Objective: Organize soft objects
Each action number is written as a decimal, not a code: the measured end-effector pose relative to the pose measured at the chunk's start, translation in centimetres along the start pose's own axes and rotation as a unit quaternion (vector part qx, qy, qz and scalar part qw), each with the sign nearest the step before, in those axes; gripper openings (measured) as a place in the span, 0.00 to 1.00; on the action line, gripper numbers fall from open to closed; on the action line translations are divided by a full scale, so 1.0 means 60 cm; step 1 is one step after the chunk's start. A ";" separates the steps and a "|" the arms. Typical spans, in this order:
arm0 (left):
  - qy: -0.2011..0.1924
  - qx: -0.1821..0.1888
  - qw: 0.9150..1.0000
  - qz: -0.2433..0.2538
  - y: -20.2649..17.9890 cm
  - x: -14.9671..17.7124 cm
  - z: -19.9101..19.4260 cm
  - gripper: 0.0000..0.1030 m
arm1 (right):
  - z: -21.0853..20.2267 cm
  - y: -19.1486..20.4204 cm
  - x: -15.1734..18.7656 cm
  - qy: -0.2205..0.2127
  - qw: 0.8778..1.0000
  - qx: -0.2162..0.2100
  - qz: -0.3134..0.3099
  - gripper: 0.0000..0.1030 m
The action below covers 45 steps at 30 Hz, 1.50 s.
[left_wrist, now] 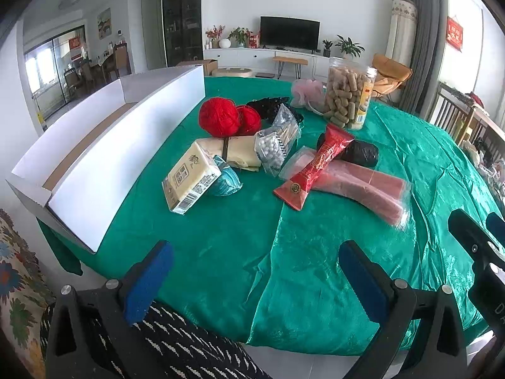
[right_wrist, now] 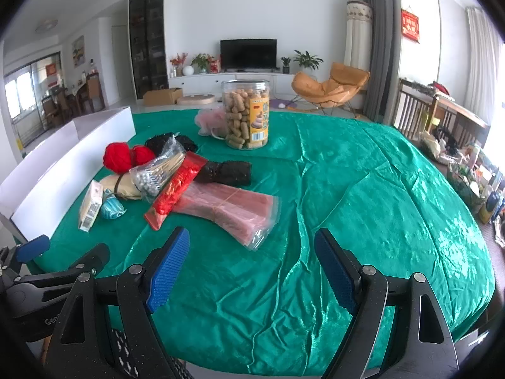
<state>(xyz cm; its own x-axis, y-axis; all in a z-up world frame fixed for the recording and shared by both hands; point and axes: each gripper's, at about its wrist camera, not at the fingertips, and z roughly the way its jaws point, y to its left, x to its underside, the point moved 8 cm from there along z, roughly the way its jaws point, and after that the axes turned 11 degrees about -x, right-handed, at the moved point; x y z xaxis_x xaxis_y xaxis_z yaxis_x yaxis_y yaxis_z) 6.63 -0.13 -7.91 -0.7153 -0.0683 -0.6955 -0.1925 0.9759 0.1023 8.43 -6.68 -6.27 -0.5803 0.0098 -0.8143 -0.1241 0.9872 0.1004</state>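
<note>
The white box (left_wrist: pixel 132 145) on the left looks empty, so sorting seems not yet begun. Red yarn (left_wrist: pixel 219 117), tissue pack (left_wrist: pixel 189 180) and pink bags (left_wrist: pixel 356 183) lie clustered mid-table beside it. Left gripper (left_wrist: pixel 255 271) and right gripper (right_wrist: pixel 252 268) hover spread, holding nothing.

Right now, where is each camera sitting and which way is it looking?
Left wrist view: rides the open left gripper at the table's near edge, facing the white box and red yarn; a patterned sleeve or lap shows below, the right gripper at the right edge.
Right wrist view: rides the open right gripper, further right, facing the snack jar; the left gripper peeks in at left.
Shared: green cloth, pink bags, yarn, jar, television.
</note>
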 end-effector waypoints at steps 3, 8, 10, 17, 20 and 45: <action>0.002 0.000 1.000 -0.002 0.001 0.001 0.003 1.00 | 0.002 0.002 0.004 0.004 1.000 -0.002 0.000 0.81; 0.002 -0.001 1.000 -0.003 0.002 0.001 0.002 1.00 | -0.004 0.008 0.004 0.002 1.000 -0.003 -0.003 0.81; 0.003 -0.001 1.000 -0.003 0.002 0.001 0.003 1.00 | -0.005 0.007 0.003 0.001 1.000 -0.003 -0.003 0.81; 0.006 -0.001 1.000 -0.003 0.003 0.003 0.005 1.00 | -0.004 0.008 0.003 0.005 1.000 -0.003 0.000 0.81; 0.009 0.000 1.000 -0.005 0.004 0.004 0.006 1.00 | -0.003 0.008 0.003 0.007 1.000 -0.004 0.000 0.81; 0.010 0.001 1.000 -0.005 0.005 0.004 0.007 1.00 | 0.000 0.012 0.005 0.008 1.000 -0.006 0.001 0.81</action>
<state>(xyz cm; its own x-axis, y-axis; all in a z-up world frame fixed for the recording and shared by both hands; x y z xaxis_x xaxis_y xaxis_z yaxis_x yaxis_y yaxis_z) 6.68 0.24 -8.36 -0.7263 -0.0824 -0.6825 -0.1992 0.9754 0.0942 8.15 -5.94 -6.44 -0.5941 0.0089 -0.8043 -0.1323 0.9852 0.1087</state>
